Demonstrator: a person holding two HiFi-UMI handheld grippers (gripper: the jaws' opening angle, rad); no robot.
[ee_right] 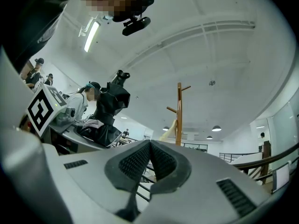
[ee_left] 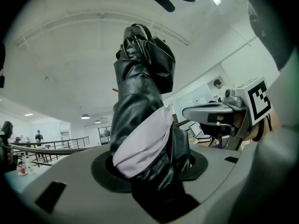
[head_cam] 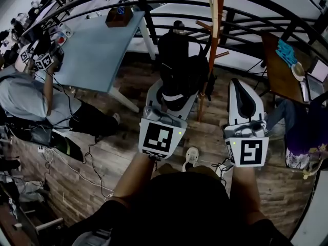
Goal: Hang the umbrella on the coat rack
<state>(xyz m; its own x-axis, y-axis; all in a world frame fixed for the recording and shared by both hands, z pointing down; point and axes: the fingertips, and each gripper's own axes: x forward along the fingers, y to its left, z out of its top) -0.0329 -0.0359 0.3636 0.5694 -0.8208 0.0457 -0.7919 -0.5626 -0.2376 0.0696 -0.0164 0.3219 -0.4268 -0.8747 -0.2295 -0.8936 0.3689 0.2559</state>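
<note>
Black folded umbrella (head_cam: 177,70) stood upright in the left tongs (head_cam: 171,100), just beside the wooden coat rack (head_cam: 213,40), probably so it could be brought to a peg. Right tongs (head_cam: 240,86) were alongside, carrying nothing.

Left gripper view: tongs pinched the umbrella's lower end, with a pale band of it at the pads.

Right gripper view: tongs were pressed together and empty, facing the rack. The umbrella was off to the left.
</note>
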